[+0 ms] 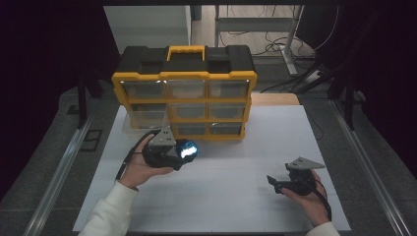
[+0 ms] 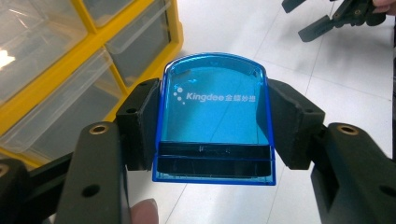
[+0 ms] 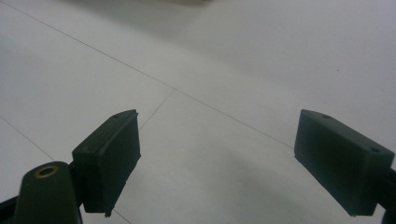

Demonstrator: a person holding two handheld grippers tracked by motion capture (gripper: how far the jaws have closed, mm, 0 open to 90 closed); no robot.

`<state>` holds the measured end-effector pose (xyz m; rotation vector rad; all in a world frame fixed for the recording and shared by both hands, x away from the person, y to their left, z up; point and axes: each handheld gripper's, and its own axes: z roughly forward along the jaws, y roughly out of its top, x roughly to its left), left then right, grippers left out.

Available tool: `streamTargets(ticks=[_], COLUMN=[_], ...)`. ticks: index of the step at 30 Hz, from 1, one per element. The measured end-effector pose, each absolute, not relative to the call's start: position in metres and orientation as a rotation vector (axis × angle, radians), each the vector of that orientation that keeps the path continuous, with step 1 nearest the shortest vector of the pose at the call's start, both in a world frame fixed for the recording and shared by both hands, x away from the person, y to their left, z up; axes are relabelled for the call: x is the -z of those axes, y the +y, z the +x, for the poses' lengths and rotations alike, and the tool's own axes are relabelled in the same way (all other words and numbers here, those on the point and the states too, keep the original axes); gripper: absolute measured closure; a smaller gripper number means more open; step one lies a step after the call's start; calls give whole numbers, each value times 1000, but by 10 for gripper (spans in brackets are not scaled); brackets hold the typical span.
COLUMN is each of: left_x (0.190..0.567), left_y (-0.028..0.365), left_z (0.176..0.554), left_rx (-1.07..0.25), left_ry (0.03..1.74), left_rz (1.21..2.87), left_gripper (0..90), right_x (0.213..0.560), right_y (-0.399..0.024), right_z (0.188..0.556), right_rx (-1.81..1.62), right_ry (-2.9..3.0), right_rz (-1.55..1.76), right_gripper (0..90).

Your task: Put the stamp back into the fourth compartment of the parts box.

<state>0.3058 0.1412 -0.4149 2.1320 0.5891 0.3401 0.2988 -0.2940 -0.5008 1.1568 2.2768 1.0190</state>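
Blue translucent plastic case (image 2: 214, 119), printed "Kingdee" on its face, sits clamped between the two pads of my left gripper (image 2: 214, 126), which are partly closed against the case's side walls. In the high view the same case (image 1: 187, 148) shows as a bright blue spot at the tip of the left gripper (image 1: 183, 151), held above the white table (image 1: 236, 196), just in front of the lower drawers of the yellow-and-black drawer organizer (image 1: 184, 93). I judge the case is to go into one of the clear drawers (image 2: 140, 46), which stand close by at the left of the left gripper view.

Risk 1: the walls of the case are smooth and glossy, and the pads bear only on its lower half; a quick turn of my wrist could let it pivot or slide out onto the table.

Risk 2: every drawer I can see appears closed, so pushing forward would knock the case against a drawer front or the yellow frame.

Risk 3: my right gripper (image 1: 285, 183) rests well apart at the near right of the table, jaws wide open with nothing between them (image 3: 219, 163); if it stays there, I have no free tool to pull a drawer open.
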Motion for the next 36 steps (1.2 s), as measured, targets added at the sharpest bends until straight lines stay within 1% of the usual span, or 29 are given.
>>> streamTargets(ticks=[10, 36], left_x=[406, 385], left_y=[150, 174], left_z=[304, 297], left_rx=[-379, -413], left_ry=[597, 628], left_rz=[2102, 1984], left_gripper=[410, 410], right_x=[501, 501], right_y=[-294, -294], right_z=[299, 299], right_rx=[-1018, -1016], right_ry=[2276, 2278], right_rz=[1153, 1153], right_gripper=[148, 148])
